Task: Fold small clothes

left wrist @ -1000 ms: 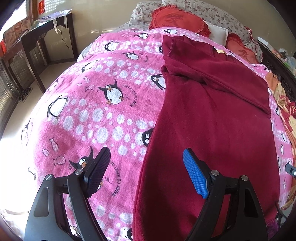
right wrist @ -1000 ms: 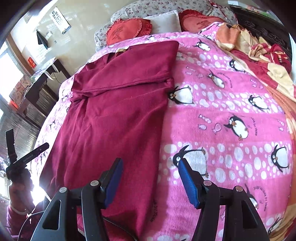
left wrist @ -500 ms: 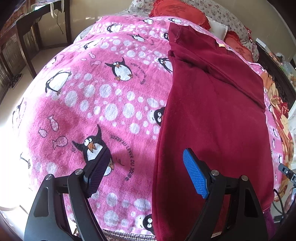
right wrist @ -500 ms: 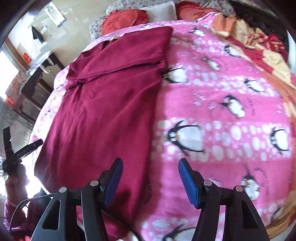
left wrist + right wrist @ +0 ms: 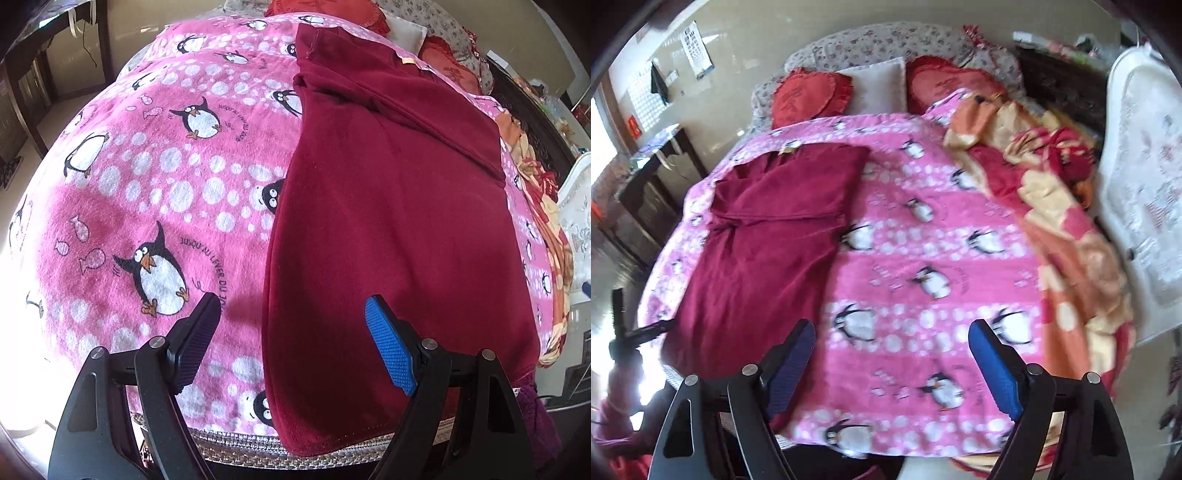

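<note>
A dark red fleece garment [image 5: 391, 206] lies flat and lengthwise on the pink penguin blanket [image 5: 155, 177], sleeves folded across its upper part, hem at the bed's near edge. My left gripper [image 5: 291, 332] is open and empty, above the garment's left edge near the hem. In the right wrist view the garment [image 5: 764, 258] lies on the left of the blanket [image 5: 923, 240]. My right gripper [image 5: 892, 354] is open and empty, held high above the near part of the bed, right of the garment. The left gripper [image 5: 646, 328] shows at the far left.
Red heart cushions [image 5: 809, 96] and a white pillow [image 5: 875, 85] lie at the head of the bed. An orange and red floral blanket [image 5: 1052, 206] is bunched along the right side. A dark wooden desk [image 5: 33, 70] stands left of the bed. White furniture [image 5: 1145, 184] stands at the right.
Both grippers have pulled back toward the foot of the bed. The right one has risen and turned right, so more of the bed shows. The garment has not moved.
</note>
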`<state>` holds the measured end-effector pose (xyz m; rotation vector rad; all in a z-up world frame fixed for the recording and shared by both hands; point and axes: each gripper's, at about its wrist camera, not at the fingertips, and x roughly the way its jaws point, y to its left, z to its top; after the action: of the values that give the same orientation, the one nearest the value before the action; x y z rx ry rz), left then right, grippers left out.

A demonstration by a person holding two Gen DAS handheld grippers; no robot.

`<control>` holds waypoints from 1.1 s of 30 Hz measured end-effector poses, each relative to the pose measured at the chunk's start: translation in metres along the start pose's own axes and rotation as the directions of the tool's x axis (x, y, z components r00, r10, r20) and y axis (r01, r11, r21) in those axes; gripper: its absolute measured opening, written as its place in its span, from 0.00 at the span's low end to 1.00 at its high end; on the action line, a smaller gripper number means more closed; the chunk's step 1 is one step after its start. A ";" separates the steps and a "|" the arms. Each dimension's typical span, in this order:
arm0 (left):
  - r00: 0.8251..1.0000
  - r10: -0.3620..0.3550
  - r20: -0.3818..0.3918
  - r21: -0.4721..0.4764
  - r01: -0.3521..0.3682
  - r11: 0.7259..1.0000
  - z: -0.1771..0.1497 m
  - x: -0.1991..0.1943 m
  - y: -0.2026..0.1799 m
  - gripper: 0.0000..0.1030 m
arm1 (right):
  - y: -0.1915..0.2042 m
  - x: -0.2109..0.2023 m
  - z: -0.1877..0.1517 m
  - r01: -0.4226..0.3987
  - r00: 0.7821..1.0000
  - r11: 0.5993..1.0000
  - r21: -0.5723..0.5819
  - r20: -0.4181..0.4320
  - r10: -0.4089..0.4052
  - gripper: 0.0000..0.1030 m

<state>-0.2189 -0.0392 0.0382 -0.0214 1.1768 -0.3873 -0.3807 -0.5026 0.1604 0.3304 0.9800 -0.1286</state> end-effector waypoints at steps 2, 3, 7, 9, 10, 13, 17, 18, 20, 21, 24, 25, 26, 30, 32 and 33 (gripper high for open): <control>1.000 0.009 -0.001 -0.014 -0.009 1.000 -0.004 -0.001 0.004 0.79 | 0.012 0.031 -0.018 -0.148 0.986 0.988 0.053 -0.074 0.152 0.81; 1.000 0.010 -0.006 -0.025 -0.010 1.000 -0.005 0.001 0.007 0.79 | 0.021 0.047 -0.028 -0.190 0.974 0.979 0.067 -0.111 0.197 0.81; 1.000 0.000 -0.028 -0.046 -0.001 0.999 -0.008 0.004 0.013 0.79 | 0.055 0.090 -0.059 -0.227 0.953 0.974 0.022 -0.203 0.227 0.80; 1.000 0.008 -0.028 -0.020 -0.009 1.000 -0.011 0.004 0.010 0.79 | 0.061 0.099 -0.066 -0.262 0.938 0.965 0.031 -0.228 0.262 0.81; 0.999 0.008 -0.032 -0.011 -0.009 1.000 -0.012 0.005 0.008 0.79 | 0.062 0.102 -0.069 -0.276 0.931 0.960 0.041 -0.235 0.278 0.81; 0.999 0.014 -0.036 -0.003 -0.014 1.000 -0.016 0.009 0.006 0.79 | 0.064 0.108 -0.073 -0.305 0.918 0.951 0.054 -0.248 0.309 0.81; 0.999 0.034 -0.038 0.010 -0.034 0.999 -0.017 0.013 0.002 0.83 | 0.067 0.110 -0.078 -0.339 0.905 0.939 0.052 -0.253 0.341 0.81; 0.998 0.036 -0.042 0.017 -0.036 0.999 -0.016 0.014 0.000 0.86 | 0.067 0.110 -0.078 -0.352 0.900 0.934 0.055 -0.253 0.354 0.80; 0.997 0.054 -0.053 0.034 -0.052 0.998 -0.015 0.017 -0.004 0.87 | 0.071 0.114 -0.080 -0.390 0.883 0.918 0.075 -0.254 0.395 0.74; 0.996 0.066 -0.058 0.040 -0.063 0.997 -0.014 0.019 -0.006 0.87 | 0.073 0.117 -0.081 -0.401 0.876 0.913 0.080 -0.258 0.407 0.73; 0.994 0.088 -0.064 0.051 -0.085 0.995 -0.014 0.020 -0.009 0.88 | 0.077 0.122 -0.081 -0.415 0.871 0.907 0.066 -0.259 0.418 0.70; 0.994 0.092 -0.065 0.054 -0.089 0.995 -0.015 0.021 -0.009 0.88 | 0.078 0.123 -0.080 -0.423 0.867 0.903 0.070 -0.259 0.426 0.68; 0.993 0.096 -0.066 0.058 -0.092 0.994 -0.015 0.021 -0.009 0.88 | 0.078 0.125 -0.078 -0.432 0.861 0.899 0.078 -0.261 0.436 0.66; 0.992 0.103 -0.076 0.065 -0.099 0.993 -0.015 0.022 -0.009 0.88 | 0.074 0.128 -0.079 -0.446 0.851 0.889 0.105 -0.258 0.458 0.58; 0.992 0.105 -0.077 0.063 -0.100 0.993 -0.014 0.023 -0.010 0.88 | 0.071 0.128 -0.080 -0.458 0.845 0.880 0.123 -0.248 0.474 0.54; 0.991 0.106 -0.077 0.065 -0.101 0.993 -0.014 0.024 -0.011 0.88 | 0.070 0.129 -0.081 -0.462 0.842 0.877 0.131 -0.245 0.480 0.50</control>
<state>-0.2268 -0.0539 0.0137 0.1086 1.2393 -0.3341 -0.3553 -0.4047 0.0270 0.6565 1.1379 0.3462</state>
